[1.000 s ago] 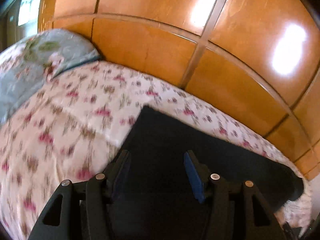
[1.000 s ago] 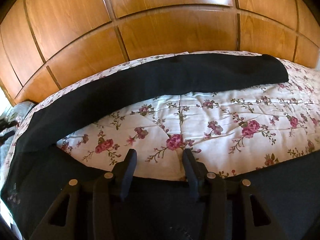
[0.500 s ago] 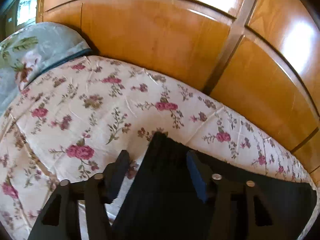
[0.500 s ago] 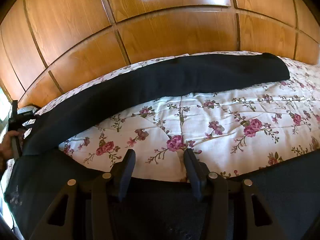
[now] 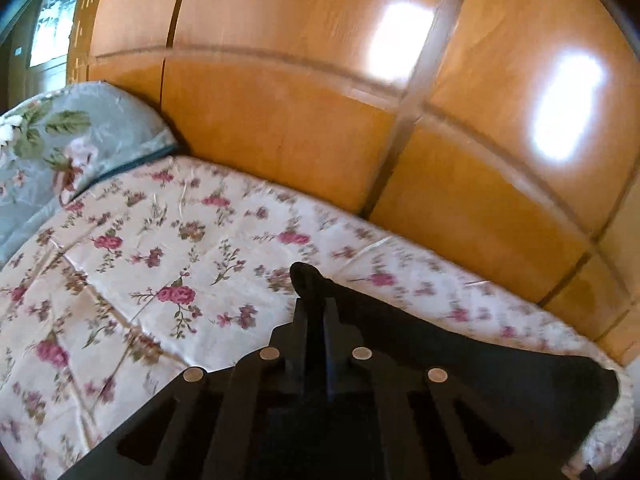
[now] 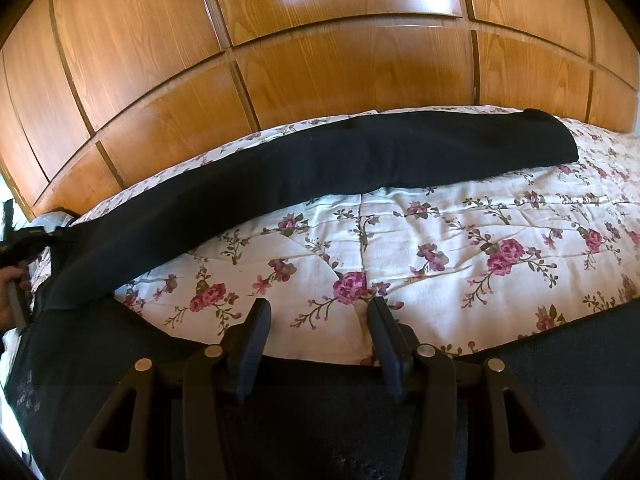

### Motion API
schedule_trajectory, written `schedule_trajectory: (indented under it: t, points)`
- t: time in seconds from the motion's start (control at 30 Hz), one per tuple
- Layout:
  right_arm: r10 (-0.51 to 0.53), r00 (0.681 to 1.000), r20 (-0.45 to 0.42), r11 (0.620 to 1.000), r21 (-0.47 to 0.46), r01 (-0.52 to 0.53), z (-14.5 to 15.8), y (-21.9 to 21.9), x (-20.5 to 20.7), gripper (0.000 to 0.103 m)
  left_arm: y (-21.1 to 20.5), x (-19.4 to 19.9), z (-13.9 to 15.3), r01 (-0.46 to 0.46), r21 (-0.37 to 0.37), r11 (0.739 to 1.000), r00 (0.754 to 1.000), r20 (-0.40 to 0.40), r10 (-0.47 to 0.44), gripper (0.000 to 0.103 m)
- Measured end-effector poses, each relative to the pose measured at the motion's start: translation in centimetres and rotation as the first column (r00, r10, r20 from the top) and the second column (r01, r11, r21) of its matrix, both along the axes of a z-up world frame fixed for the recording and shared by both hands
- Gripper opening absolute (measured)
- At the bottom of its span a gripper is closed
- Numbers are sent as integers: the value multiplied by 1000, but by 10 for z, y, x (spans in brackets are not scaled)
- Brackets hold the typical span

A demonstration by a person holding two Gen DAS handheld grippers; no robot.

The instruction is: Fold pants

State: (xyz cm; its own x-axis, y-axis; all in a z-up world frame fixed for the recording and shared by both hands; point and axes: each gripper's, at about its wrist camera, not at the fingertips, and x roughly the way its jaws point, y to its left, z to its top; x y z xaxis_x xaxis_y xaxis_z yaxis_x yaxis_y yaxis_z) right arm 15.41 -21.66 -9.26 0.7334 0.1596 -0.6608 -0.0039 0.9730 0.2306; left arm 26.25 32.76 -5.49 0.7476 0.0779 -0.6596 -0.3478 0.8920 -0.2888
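Black pants (image 6: 320,168) lie spread on a floral bedspread (image 6: 460,240); one leg runs along the far side by the wooden wall, the other leg lies under my right gripper (image 6: 316,320). My right gripper is open, its fingers above the near leg's edge. My left gripper (image 5: 316,308) is shut on a corner of the black pants (image 5: 460,368), which stretch away to the right. The left gripper with the hand holding it also shows at the far left of the right wrist view (image 6: 18,240).
A wooden panelled wall (image 6: 320,40) runs along the bed's far side. A pale blue floral pillow (image 5: 52,152) lies at the left end of the bed. Bare floral bedspread (image 5: 140,260) lies left of the left gripper.
My left gripper has closed on the pants' corner; it was open around the fabric before. The right gripper has stayed open and hardly moved.
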Motion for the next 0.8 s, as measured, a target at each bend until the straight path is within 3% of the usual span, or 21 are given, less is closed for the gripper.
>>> schedule_trajectory:
  t: [0.17, 0.33, 0.5, 0.63, 0.73, 0.8]
  points:
    - [0, 1000, -1, 1000, 2, 0, 0, 0, 0, 51, -16, -62, 38, 54, -19, 998, 991, 124, -51, 5]
    - [0, 1000, -4, 1000, -1, 0, 0, 0, 0, 51, -20, -122, 45, 47, -88, 995, 981, 192, -30, 5]
    - [1, 1000, -6, 1000, 1, -1, 1, -1, 1, 51, -24, -180, 24, 12, -171, 985, 978, 209, 24, 5]
    - [0, 1000, -10, 1000, -9, -1, 0, 0, 1, 52, -28, -208, -14, -51, -250, 967, 982, 164, 94, 5]
    - [11, 999, -31, 999, -39, -12, 0, 4, 3, 56, -34, -216, -48, -101, -265, 959, 986, 99, 131, 5]
    - [29, 998, -63, 996, -80, -34, 1, 13, 6, 62, -40, -220, -61, -107, -252, 962, 985, 101, 137, 5]
